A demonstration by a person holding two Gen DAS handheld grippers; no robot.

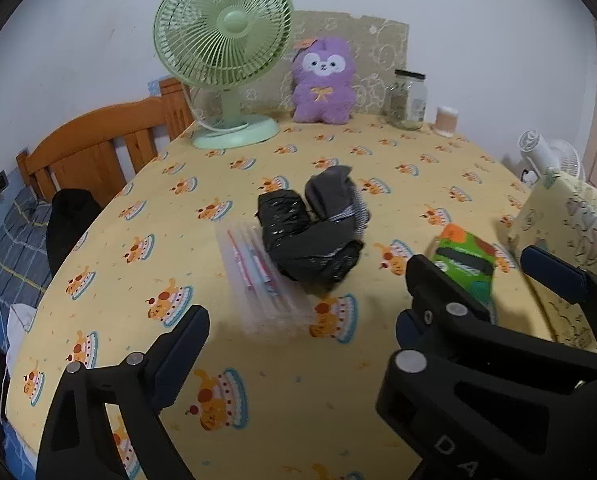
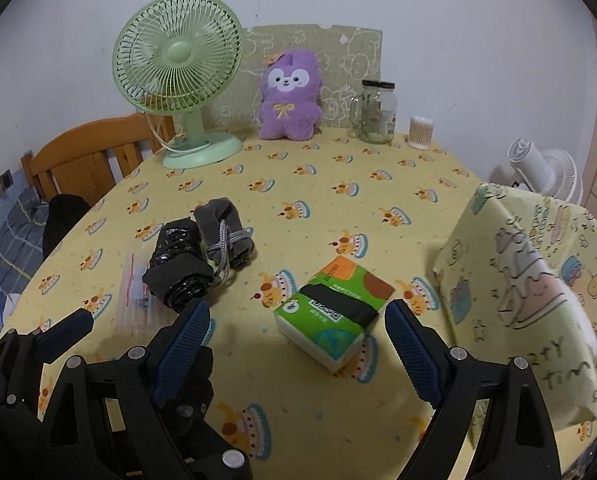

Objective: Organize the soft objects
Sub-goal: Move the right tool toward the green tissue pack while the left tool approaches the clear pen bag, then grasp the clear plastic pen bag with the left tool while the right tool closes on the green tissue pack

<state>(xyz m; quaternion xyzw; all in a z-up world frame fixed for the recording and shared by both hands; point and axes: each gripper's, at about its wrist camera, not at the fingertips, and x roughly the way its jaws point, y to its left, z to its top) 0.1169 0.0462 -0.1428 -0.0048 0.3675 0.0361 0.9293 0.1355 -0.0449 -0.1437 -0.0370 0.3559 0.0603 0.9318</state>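
Observation:
On the yellow cake-print tablecloth (image 1: 226,360) lie a rolled black plastic bag (image 1: 302,244), a grey sock bundle (image 1: 330,196) and a flat clear pack of bags (image 1: 258,284). My left gripper (image 1: 298,320) hovers open just short of them, empty. A green tissue pack (image 2: 334,312) lies right in front of my right gripper (image 2: 296,312), whose open blue pads (image 2: 410,344) stand on either side without touching it. A purple plush (image 2: 288,96) sits upright at the back. A yellow fabric bin (image 2: 530,280) stands at the right.
A green desk fan (image 2: 178,72) stands at the back left. A glass jar (image 2: 376,112) and a cotton-swab tub (image 2: 420,132) are at the back right. A wooden headboard (image 1: 98,148) and bedding lie beyond the left edge. A white fan (image 2: 546,172) is behind the bin.

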